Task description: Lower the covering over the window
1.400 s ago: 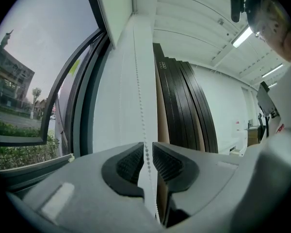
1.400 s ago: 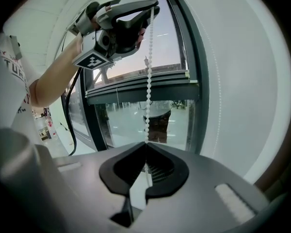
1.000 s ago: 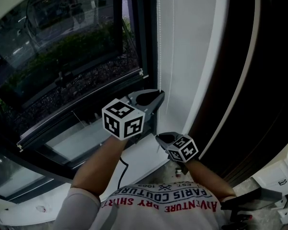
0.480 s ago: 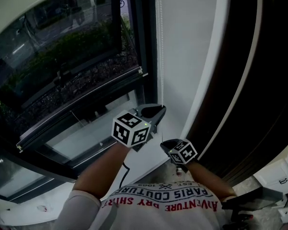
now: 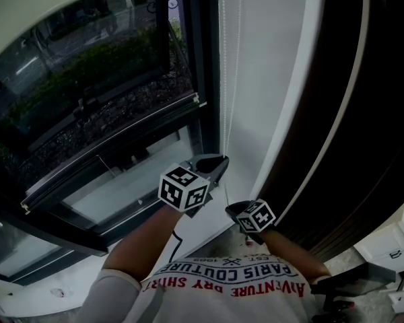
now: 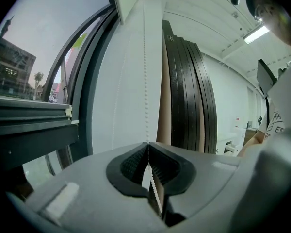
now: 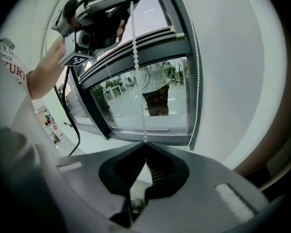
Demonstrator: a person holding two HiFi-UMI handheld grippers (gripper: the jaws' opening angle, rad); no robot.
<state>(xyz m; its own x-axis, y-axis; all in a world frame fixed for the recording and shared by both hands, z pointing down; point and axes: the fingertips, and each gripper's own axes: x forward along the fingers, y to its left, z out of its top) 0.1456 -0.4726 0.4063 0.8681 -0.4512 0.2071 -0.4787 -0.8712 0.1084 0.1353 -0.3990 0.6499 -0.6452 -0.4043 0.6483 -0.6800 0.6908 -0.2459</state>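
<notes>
The covering is a white roller blind (image 5: 47, 5) whose curved lower edge shows at the head view's top left, over the dark-framed window (image 5: 101, 99). Its white bead chain (image 5: 223, 79) hangs in two strands along the white wall beside the frame. My left gripper (image 5: 223, 162) is shut on one strand, which runs up from its jaws (image 6: 148, 143) as the bead chain (image 6: 145, 72). My right gripper (image 5: 229, 209) is shut on the same strand just below. In the right gripper view the bead chain (image 7: 136, 67) stretches taut from my right gripper (image 7: 145, 142) up to the left gripper (image 7: 109, 6).
Dark folded panels (image 5: 350, 113) stand along the right, close to my right hand. A white sill (image 5: 195, 224) runs under the window with a black cable (image 5: 170, 242) over it. White furniture (image 5: 390, 251) sits at the lower right. The person's printed T-shirt fills the bottom edge.
Both grippers have moved down along the chain, the left one farther. The blind's white edge reaches further across the top of the window than before.
</notes>
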